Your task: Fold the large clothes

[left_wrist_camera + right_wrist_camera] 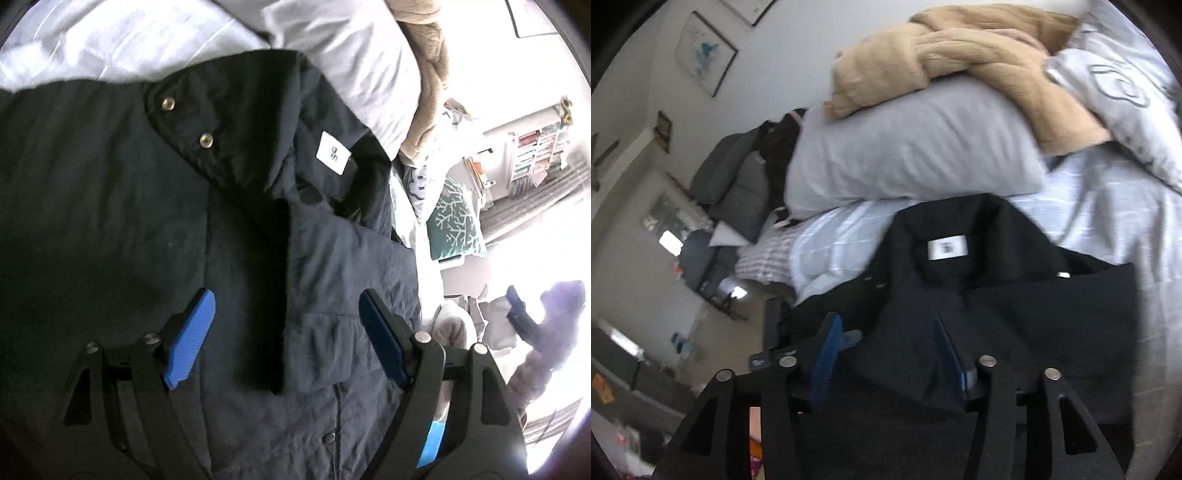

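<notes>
a dark navy jacket (236, 258) lies spread on the bed (1108, 221), collar end toward the pillows, with its white neck label (334, 152) showing inside the open collar. everything else is placed here against that jacket. the left gripper (286, 306) hangs just above the jacket's front panel, its blue pads (190, 339) spread wide with only cloth visible between them; a folded flap edge runs up between the fingers and two brass snaps (205, 140) sit on the collar tab beyond. the right gripper (886, 339) is over the jacket's near side below the label (947, 248), its blue pads (827, 362) apart; dark fabric rises between them, but whether any of it is touching the pads cannot be told. just beyond the collar a grey pillow (916, 155) lies across the bed, touching or nearly touching the collar's top edge, and a tan fleece blanket (960, 55) is heaped on that pillow. a white patterned duvet (1126, 92) is bunched beside the blanket, off the jacket's far corner. to one side of the jacket, past the bed's edge, sit dark grey cushions (735, 184). a teal cushion with a white coral print (456, 221) lies off the bed, beyond the jacket's edge in the left wrist view, and shelves of clutter (535, 155) stand farther back. framed pictures (705, 51) hang on the wall well behind the pillow.
</notes>
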A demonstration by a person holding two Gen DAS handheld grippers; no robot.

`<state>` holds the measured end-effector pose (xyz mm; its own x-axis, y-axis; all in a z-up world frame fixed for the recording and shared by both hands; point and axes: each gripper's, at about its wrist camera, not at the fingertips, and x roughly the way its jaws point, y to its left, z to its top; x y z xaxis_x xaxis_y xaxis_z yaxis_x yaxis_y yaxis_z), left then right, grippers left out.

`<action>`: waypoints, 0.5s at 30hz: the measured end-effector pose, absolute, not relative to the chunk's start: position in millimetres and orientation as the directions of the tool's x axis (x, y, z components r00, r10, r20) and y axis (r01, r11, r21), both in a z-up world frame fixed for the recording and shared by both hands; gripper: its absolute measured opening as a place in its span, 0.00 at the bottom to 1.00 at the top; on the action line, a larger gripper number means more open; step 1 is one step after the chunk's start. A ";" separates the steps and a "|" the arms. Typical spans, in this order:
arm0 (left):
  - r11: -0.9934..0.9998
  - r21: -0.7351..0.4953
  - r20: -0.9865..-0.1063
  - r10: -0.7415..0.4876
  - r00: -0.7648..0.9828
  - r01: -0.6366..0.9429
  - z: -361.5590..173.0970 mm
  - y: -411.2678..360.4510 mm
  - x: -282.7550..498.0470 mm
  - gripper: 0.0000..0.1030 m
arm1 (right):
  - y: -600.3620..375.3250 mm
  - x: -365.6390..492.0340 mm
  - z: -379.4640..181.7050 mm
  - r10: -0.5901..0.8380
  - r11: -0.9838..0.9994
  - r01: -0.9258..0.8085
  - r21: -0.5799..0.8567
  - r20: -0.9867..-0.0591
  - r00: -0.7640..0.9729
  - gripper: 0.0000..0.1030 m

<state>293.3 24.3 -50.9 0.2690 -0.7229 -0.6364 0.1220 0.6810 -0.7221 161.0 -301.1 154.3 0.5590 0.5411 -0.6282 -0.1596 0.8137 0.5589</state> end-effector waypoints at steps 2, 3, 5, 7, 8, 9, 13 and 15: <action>0.690 -0.713 -0.648 -0.717 0.256 0.129 -55.3 14.3 293.4 0.78 | -319.4 163.0 148.5 0.488 0.841 -0.106 0.531 -0.660 0.571 0.56; 0.719 -0.680 -0.677 -0.691 0.255 0.144 -56.7 3.6 293.2 0.78 | -329.5 163.3 144.0 0.455 0.857 -0.077 0.510 -0.678 0.577 0.57; 0.765 -0.622 -0.720 -0.642 0.263 0.165 -58.1 -10.5 293.5 0.78 | -349.2 165.6 133.8 0.382 0.889 -0.018 0.457 -0.720 0.580 0.59; 0.810 -0.558 -0.761 -0.586 0.280 0.179 -61.1 -29.4 295.9 0.74 | -370.9 166.5 119.7 0.299 0.917 0.048 0.397 -0.761 0.576 0.61; 0.817 -0.547 -0.767 -0.576 0.284 0.181 -62.8 -32.7 297.2 0.68 | -381.2 167.4 112.3 0.264 0.924 0.081 0.374 -0.777 0.572 0.62; 0.825 -0.533 -0.774 -0.565 0.285 0.187 -63.6 -41.6 298.6 0.47 | -389.8 167.8 105.7 0.241 0.927 0.107 0.360 -0.788 0.567 0.62; 0.887 -0.418 -0.779 -0.461 0.426 0.195 -47.6 -48.7 289.2 0.08 | -423.2 172.2 73.1 0.167 0.914 0.225 0.338 -0.817 0.552 0.62; 0.928 -0.342 -0.787 -0.370 0.494 0.150 -35.9 -47.4 279.6 0.08 | -432.5 172.5 63.1 0.120 0.909 0.270 0.319 -0.818 0.562 0.62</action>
